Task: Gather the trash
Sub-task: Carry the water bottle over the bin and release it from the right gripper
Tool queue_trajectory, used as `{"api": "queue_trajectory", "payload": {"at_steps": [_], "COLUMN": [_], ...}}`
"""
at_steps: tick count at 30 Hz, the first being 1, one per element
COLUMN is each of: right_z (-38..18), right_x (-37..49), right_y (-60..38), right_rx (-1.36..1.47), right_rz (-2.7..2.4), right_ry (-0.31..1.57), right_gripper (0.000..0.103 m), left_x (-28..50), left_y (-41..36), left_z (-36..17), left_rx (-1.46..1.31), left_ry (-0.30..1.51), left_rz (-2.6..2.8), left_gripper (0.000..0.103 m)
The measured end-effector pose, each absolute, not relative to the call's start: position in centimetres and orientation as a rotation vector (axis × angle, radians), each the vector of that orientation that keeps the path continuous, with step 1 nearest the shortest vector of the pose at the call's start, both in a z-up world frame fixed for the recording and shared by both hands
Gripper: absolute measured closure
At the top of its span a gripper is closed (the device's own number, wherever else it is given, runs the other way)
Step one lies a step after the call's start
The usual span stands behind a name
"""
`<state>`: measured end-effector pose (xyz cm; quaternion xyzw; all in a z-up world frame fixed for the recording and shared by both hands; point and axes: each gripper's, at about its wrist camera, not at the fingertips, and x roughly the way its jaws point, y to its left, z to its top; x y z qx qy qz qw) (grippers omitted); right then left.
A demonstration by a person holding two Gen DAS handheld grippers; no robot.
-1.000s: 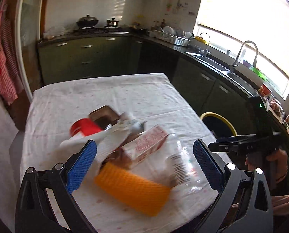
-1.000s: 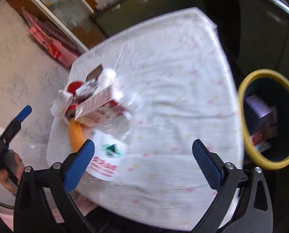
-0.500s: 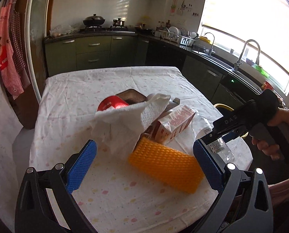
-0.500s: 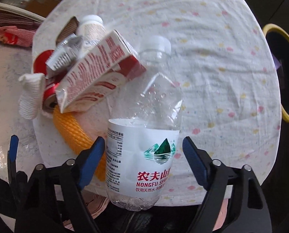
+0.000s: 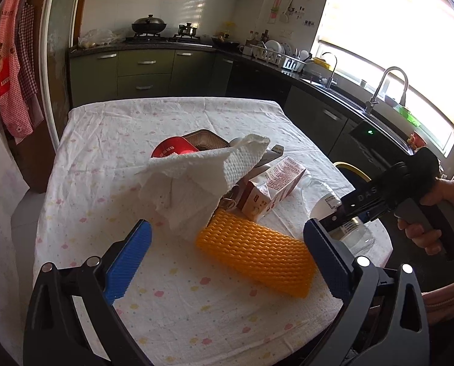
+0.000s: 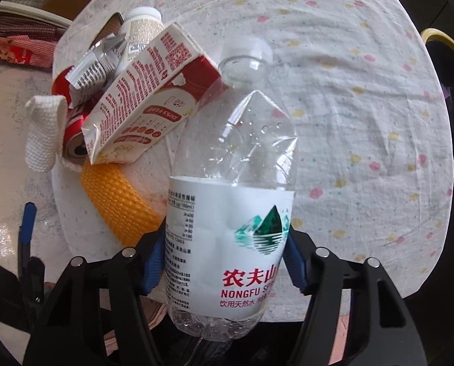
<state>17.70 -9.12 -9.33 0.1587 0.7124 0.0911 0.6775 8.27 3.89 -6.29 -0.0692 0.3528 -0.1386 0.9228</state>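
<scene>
The right gripper (image 6: pixel 224 262) is closing on the Nongfu Spring water bottle (image 6: pixel 230 183), both pads touching its label. The left gripper (image 5: pixel 227 259) stands wide, empty, above the orange foam net (image 5: pixel 254 253).

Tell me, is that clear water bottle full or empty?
Empty: the water bottle is see-through, the tablecloth showing through it, only droplets inside.

Your table (image 5: pixel 105 158) wears a white cloth w/ small pink and yellow spots. On it, toward the near right: orange ribbed foam sleeve (image 5: pixel 254 253), milk carton (image 5: pixel 272 189) just behind it, clear water bottle (image 6: pixel 230 183) at the cloth's edge. Crumpled paper towel (image 5: pixel 196 180) drapes over a red can (image 5: pixel 172 149); brown tray (image 5: pixel 205 140) behind. Far half bare.
</scene>
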Motion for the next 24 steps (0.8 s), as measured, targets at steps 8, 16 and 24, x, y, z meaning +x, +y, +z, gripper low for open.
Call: {"api": "queue_trajectory", "payload": {"at_steps": [8, 16, 24], "right_z": [-7.6, -5.2, -3.1], "right_x": [15.1, 13.8, 15.5], "right_y": [-13.1, -15.6, -27.1], "right_rx": [0.5, 0.527, 0.58], "right_rz": [0.308, 0.363, 0.146], "right_ry": [1.542, 1.479, 1.336], "right_gripper": [0.041, 0.041, 0.041], "left_x": [8.8, 8.5, 7.9], "left_y": [2.4, 1.5, -0.4], "left_z": [-6.2, -5.5, -4.4], "left_rx": [-0.119, -0.119, -0.088], "left_ry": [0.737, 0.721, 0.674], "left_rz": [-0.293, -0.282, -0.321], "left_gripper": [0.005, 0.005, 0.005]}}
